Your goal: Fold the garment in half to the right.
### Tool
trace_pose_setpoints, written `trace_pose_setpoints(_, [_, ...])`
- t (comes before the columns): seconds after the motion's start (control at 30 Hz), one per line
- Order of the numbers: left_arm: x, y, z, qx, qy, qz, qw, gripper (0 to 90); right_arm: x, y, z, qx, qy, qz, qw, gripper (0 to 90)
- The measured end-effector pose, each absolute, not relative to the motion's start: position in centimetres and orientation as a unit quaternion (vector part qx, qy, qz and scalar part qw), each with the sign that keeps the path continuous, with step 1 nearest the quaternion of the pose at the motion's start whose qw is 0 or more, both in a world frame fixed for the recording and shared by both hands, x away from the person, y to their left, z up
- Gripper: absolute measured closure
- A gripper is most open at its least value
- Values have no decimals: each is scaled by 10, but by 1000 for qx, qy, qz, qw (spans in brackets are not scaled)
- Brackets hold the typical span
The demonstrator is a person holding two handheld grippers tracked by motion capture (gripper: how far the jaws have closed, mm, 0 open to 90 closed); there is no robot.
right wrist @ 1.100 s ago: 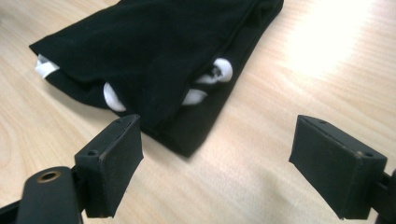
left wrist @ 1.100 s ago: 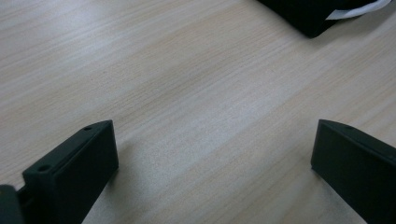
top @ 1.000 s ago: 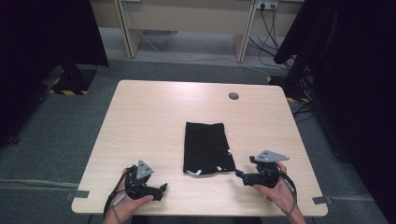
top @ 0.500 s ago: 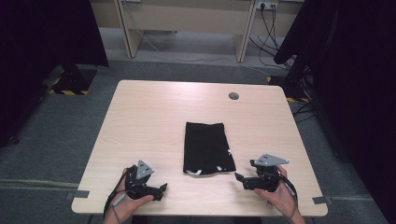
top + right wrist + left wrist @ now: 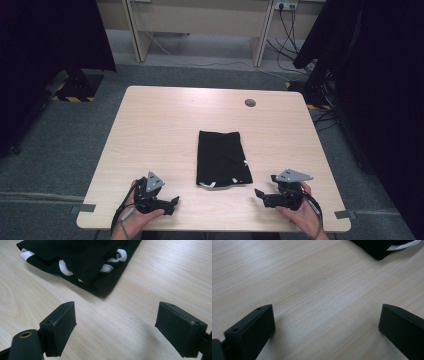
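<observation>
Both grippers are resting released and empty near the six o'clock edge of the pale wooden counter (image 5: 165,125). Lying flat at its centre is the folded black cloth with white trim (image 5: 221,157), with the right gripper (image 5: 258,192) at its four o'clock and the left gripper (image 5: 176,201) at its seven o'clock.

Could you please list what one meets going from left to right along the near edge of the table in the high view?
Left tongs → folded black cloth → right tongs
</observation>
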State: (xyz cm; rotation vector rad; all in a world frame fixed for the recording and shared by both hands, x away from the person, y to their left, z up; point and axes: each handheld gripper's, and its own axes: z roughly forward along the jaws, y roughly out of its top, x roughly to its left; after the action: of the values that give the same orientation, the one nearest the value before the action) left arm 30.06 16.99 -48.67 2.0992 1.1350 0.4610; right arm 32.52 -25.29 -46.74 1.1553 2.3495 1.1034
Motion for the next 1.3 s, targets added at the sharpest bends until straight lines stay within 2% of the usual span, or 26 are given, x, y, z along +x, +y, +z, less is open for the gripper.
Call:
trace_pose_setpoints(0.57, [301,170,-487,810,438,178,348,0,313,-265,-478,417,818,367,151,169])
trace_pose_setpoints(0.8, [301,170,-487,810,438,178,348,0,306,-267,-479,415,823,348,172,162])
trace_pose_setpoints(1.3, [301,170,-487,810,438,178,348,0,290,-277,-481,426,813,352,183,156])
